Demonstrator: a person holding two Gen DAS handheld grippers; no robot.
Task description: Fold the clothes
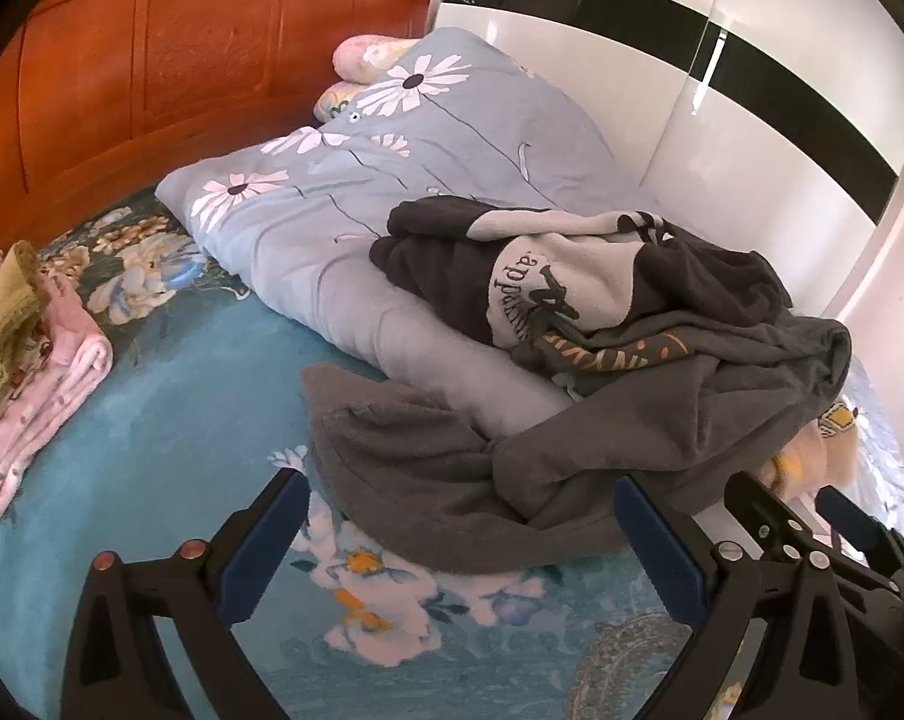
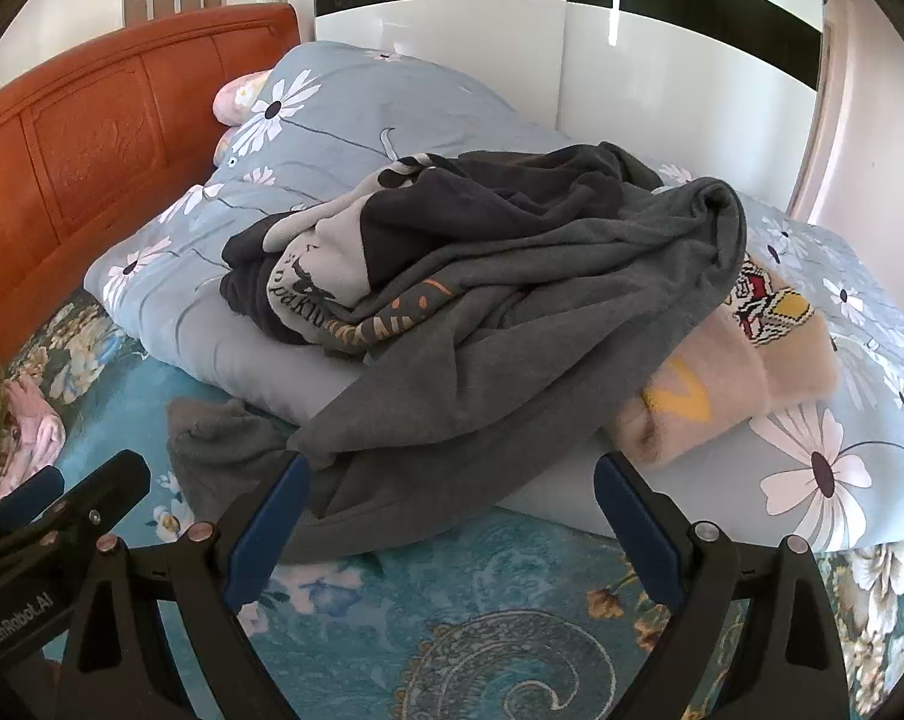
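A crumpled grey sweatshirt [image 1: 572, 438] [image 2: 512, 312] spills off the folded quilt onto the teal bedsheet. A dark garment with a light grey lettered panel [image 1: 548, 282] [image 2: 332, 252] lies bunched behind it. A folded beige fuzzy garment [image 2: 722, 372] sits partly under the grey one. My left gripper [image 1: 458, 492] is open, its fingers on either side of the grey sweatshirt's lower edge, holding nothing. My right gripper [image 2: 452, 474] is open too, just short of the same edge. Each gripper shows at the side of the other's view.
A blue-grey daisy quilt [image 1: 344, 192] [image 2: 332, 120] is heaped against the orange wooden headboard [image 1: 152, 60]. Folded pink clothes [image 1: 50, 384] with an olive cloth on top sit at the left. A white wardrobe [image 1: 692, 90] stands behind. Teal floral sheet [image 2: 482, 600] lies in front.
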